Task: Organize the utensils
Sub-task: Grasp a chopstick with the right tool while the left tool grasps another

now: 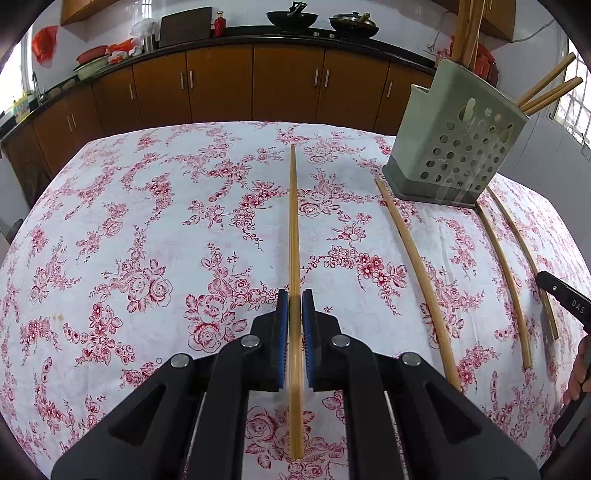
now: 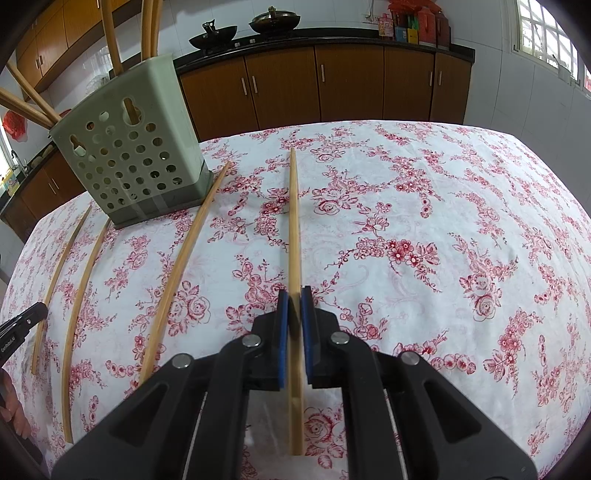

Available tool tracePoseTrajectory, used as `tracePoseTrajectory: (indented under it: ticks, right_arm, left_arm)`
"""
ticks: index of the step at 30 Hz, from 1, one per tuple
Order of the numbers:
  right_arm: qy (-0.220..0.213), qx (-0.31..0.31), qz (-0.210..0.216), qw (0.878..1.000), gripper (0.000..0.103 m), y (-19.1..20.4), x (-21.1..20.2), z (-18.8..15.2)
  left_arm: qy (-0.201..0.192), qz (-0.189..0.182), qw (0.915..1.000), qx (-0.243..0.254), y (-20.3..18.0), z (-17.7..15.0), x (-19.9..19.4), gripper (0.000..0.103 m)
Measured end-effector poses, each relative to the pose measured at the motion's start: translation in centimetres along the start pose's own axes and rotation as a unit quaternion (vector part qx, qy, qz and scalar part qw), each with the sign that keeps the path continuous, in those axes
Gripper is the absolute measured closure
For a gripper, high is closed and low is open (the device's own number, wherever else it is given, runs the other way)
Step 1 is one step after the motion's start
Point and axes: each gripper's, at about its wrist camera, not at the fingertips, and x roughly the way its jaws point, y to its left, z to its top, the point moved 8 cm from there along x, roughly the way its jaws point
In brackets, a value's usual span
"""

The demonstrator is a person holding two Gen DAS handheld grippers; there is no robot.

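Note:
My left gripper is shut on a long bamboo chopstick that points straight away over the floral tablecloth. My right gripper is likewise shut on another chopstick. Two more chopsticks lie loose on the cloth between the held ones; in the right wrist view they lie at the left. A grey-green perforated holder stands beyond them, with several chopsticks upright in it.
A person's hand shows at the right edge of the left wrist view. Behind the table runs a counter with brown cabinets, two woks and bottles. A window is at the far right.

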Motion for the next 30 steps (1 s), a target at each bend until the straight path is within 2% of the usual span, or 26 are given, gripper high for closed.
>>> tracePoseTrajectory:
  ticks: [22,25,30]
  right_arm:
    - [0.003,-0.015,-0.007,1.000,0.093,0.3,-0.4,-0.5]
    - [0.003,-0.014,-0.004,1.000,0.093,0.3,-0.8,-0.9]
    - [0.004,-0.014,0.004,1.000,0.093,0.1,-1.1,-1.3]
  left_arm:
    - [0.002,0.006,0.9999,0.013,-0.1,-0.4,-0.4,0.093]
    - [0.002,0.003,0.9998,0.021,-0.5,-1.0,-0.8,0.088]
    - [0.003,0.009,0.9996,0.028,-0.7,-1.6,-1.3,0.086]
